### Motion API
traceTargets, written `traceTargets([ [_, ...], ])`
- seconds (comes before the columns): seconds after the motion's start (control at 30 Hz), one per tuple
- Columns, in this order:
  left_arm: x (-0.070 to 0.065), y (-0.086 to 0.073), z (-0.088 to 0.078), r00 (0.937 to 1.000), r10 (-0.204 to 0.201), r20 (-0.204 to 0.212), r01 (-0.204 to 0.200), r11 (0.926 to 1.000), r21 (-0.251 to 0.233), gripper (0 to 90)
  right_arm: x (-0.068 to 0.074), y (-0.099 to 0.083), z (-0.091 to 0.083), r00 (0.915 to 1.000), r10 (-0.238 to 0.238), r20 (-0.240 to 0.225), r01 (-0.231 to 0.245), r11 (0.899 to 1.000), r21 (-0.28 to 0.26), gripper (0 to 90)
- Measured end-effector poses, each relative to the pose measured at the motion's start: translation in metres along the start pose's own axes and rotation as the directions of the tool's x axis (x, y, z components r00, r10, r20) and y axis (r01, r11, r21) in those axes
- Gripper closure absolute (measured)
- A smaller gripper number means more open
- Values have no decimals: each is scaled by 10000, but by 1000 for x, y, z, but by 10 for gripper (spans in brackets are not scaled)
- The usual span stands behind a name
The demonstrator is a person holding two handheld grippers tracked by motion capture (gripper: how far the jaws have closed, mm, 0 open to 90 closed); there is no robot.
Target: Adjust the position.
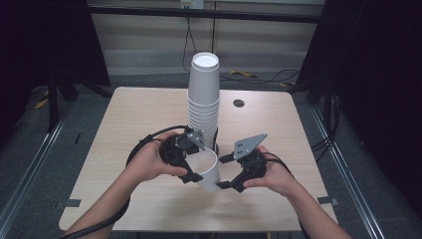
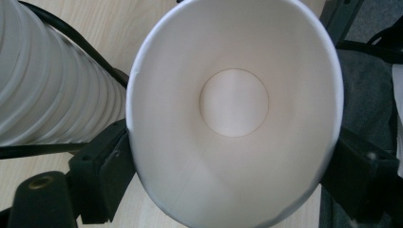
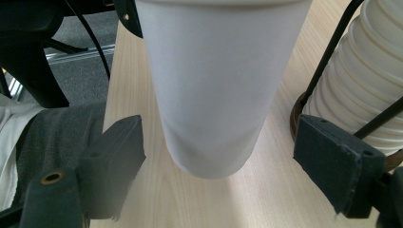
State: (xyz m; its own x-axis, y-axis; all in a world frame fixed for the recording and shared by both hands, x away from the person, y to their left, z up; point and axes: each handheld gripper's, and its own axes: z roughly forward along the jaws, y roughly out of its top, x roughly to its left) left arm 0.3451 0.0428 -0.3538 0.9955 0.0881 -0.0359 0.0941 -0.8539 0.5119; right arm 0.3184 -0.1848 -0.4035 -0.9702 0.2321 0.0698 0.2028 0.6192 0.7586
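White paper made up the single cup [image 1: 209, 172], held mouth-up near the table's [image 1: 124, 124] 6 o'clock edge, its rim squeezed oval between the left gripper's [image 1: 191, 162] jaws. Thin-walled and light, it likely dents easily; a hold near the rolled rim looked stiffest. At the cup's 3 o'clock, the right gripper [image 1: 225, 172] stood with jaws wide, flanking the tapered base without touching. Behind, at 12 o'clock, rose the ribbed stack of cups [image 1: 203, 97].
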Motion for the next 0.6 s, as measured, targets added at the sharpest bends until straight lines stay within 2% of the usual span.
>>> traceTargets([
  [0.03,-1,0,0,9999,-135,-67,135,9999,-59,135,0,0,0,10000,-12,11,12,10000,8,168],
  [0.07,0,-1,-1,9999,5,-125,-4,10000,84,134,0,-1,0,10000,-12,32,12,10000,12,168],
  [0.1,0,-2,0,9997,-153,-198,154,9999,39,133,0,-1,0,10000,12,44,-13,10000,6,168],
  [0.17,1,-3,0,9996,-77,-281,83,9998,198,132,-1,-4,0,10000,42,71,-42,10000,22,168],
  [0.2,2,-5,0,9993,-37,-382,55,9988,485,131,-1,-5,0,9999,50,126,-51,10000,41,168],
  [0.6,8,-19,-4,9964,-273,-803,338,9961,809,128,-7,-21,-1,9964,526,661,-518,9986,-138,166],
])
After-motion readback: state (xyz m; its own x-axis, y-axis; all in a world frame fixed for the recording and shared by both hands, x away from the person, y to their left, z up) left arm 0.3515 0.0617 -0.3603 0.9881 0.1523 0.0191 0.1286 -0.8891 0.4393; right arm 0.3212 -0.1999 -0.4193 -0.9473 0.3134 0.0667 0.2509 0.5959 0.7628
